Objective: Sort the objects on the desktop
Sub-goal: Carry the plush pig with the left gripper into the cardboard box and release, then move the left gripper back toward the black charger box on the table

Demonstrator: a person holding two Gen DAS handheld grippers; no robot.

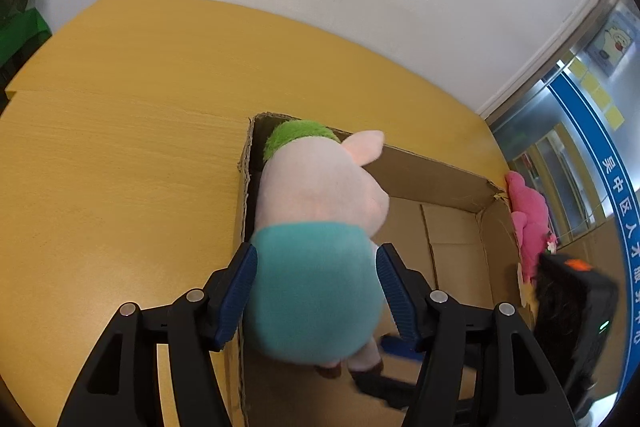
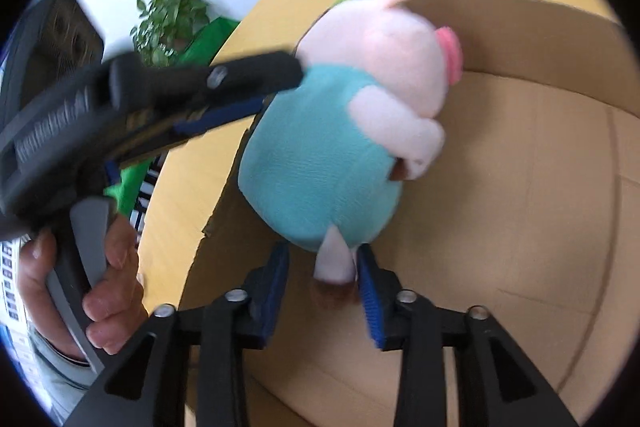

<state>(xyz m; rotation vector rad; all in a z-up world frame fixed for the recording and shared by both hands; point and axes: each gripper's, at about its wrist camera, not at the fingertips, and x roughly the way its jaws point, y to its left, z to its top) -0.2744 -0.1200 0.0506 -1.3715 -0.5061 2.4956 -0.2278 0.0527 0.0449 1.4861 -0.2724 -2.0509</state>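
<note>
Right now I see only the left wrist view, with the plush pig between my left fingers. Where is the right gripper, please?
Observer: The right gripper is under the plush pig, open, with one leg between its fingers.
Operator: Do the pads touch the leg?
Observer: One pad is close to it; a gap shows on the other side.
Operator: Where does the face point?
Observer: The pink snout points over the inside of the cardboard box.

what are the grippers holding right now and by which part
The pig plush hangs over the cardboard box. The left gripper clamps its teal body from both sides. The right gripper brackets a leg, but contact cannot be told.
</note>
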